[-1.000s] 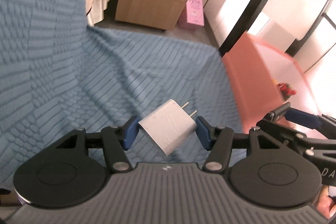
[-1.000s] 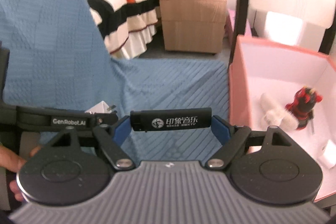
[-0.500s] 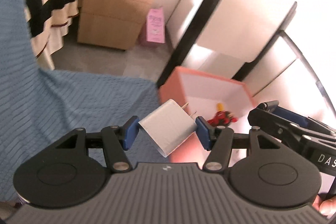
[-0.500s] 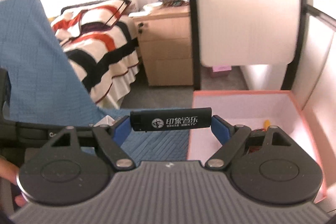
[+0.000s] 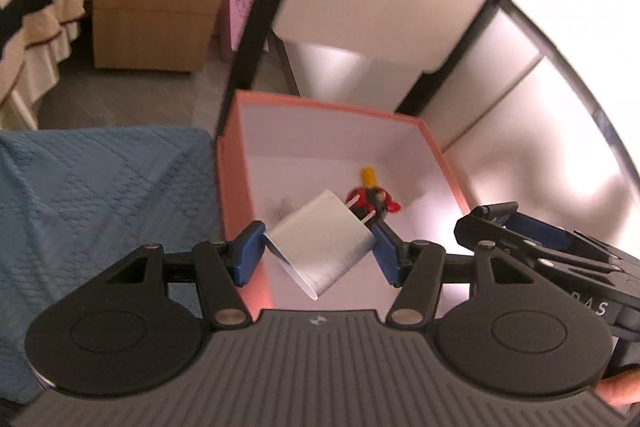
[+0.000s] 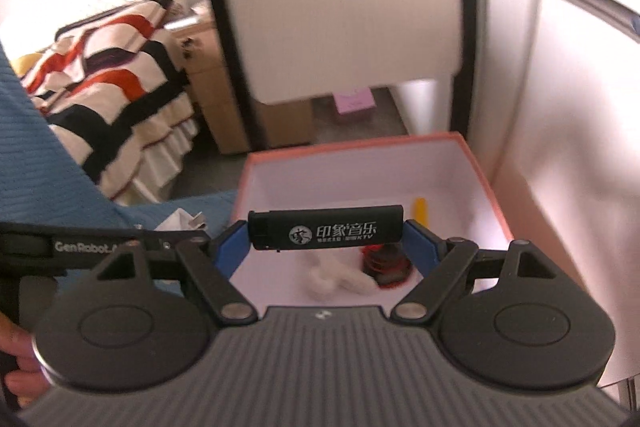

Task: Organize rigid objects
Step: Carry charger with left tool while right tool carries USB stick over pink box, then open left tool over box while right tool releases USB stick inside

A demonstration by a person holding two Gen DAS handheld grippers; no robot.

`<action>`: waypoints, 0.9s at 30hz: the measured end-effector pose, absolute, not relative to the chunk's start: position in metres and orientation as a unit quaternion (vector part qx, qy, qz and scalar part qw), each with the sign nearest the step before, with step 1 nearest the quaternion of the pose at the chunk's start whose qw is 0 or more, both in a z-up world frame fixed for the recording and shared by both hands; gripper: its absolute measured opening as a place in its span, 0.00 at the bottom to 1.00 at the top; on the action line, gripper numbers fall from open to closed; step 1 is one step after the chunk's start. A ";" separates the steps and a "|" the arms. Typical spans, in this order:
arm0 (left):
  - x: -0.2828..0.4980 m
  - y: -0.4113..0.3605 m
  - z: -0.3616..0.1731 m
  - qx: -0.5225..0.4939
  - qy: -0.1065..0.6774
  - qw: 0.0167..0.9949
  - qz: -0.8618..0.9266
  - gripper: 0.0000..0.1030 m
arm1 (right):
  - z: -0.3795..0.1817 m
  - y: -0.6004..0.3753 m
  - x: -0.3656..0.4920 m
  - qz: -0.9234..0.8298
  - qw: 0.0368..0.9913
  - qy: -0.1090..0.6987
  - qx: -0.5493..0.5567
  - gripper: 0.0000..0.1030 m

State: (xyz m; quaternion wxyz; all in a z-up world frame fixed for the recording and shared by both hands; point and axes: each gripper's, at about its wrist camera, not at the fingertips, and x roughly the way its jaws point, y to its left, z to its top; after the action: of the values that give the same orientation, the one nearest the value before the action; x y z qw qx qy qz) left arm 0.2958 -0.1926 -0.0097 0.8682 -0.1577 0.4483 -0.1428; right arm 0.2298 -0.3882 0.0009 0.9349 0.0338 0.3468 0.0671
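Now, in the left wrist view, the left gripper (image 5: 318,253) is clamping a white plug-in charger (image 5: 320,247) between its blue pads (image 5: 249,253), the charger tilted with its two prongs pointing toward the upper right. Behind it, at frame centre, an open pink box (image 5: 234,187) is sitting beside a blue quilted cover (image 5: 100,195) at the left; a red toy figure (image 5: 374,199) and a yellow piece (image 5: 369,175) are lying inside. The right gripper (image 5: 516,223) is showing at the right edge.

Next, in the right wrist view, the right gripper (image 6: 326,239) is gripping a black lighter (image 6: 326,228) lengthwise by its ends, level across the frame centre, above the pink box (image 6: 486,183). A white fluffy item (image 6: 336,277), blurred, is lying inside beside the red toy figure (image 6: 386,261).
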 end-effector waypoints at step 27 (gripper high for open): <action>0.321 -0.251 -0.095 -0.145 0.524 0.826 -0.151 0.73 | -0.105 -0.442 0.245 0.030 0.898 0.438 0.033 0.81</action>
State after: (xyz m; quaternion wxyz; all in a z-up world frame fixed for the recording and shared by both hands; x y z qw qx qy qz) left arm 0.3213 -0.2513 -0.0952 0.8257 -0.1450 0.5239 -0.1509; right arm 0.2450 -0.4420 -0.1054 0.8977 0.0329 0.4384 0.0303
